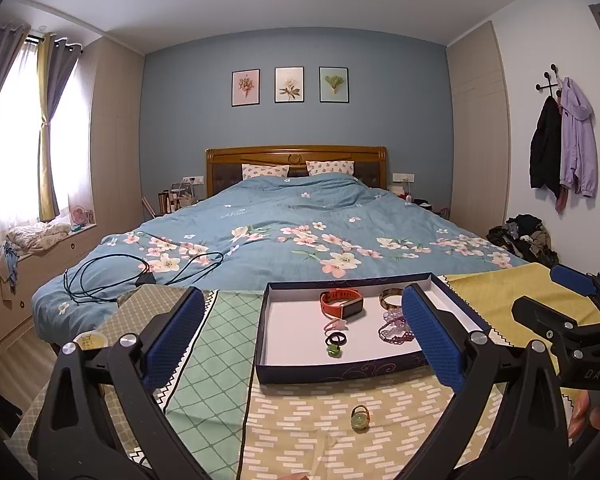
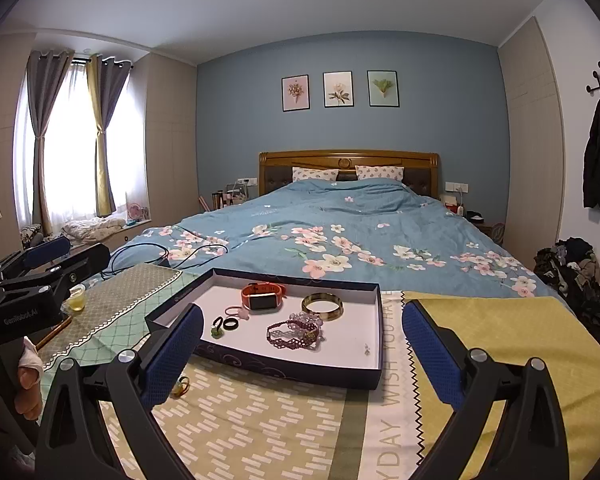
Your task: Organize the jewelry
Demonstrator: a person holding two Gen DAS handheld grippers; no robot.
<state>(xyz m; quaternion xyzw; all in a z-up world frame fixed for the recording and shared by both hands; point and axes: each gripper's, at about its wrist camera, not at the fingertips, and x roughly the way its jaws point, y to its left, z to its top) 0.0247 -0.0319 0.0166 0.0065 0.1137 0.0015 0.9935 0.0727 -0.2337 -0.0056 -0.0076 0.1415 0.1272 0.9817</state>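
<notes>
Nearing done: most jewelry in shallow dark-blue white-lined box (image 1: 342,372), small green-stone gold ring (image 1: 360,418) left on patterned cloth surface (image 1: 320,440), left claw (image 1: 300,340) and right claw (image 2: 302,354) both spread, empty.

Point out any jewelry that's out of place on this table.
One piece: a green-stone ring lies alone on the patterned cloth in front of the tray, outside it, while the watch, bangle and bead bracelets all lie inside. Both grippers, left and right, are open and empty.
</notes>
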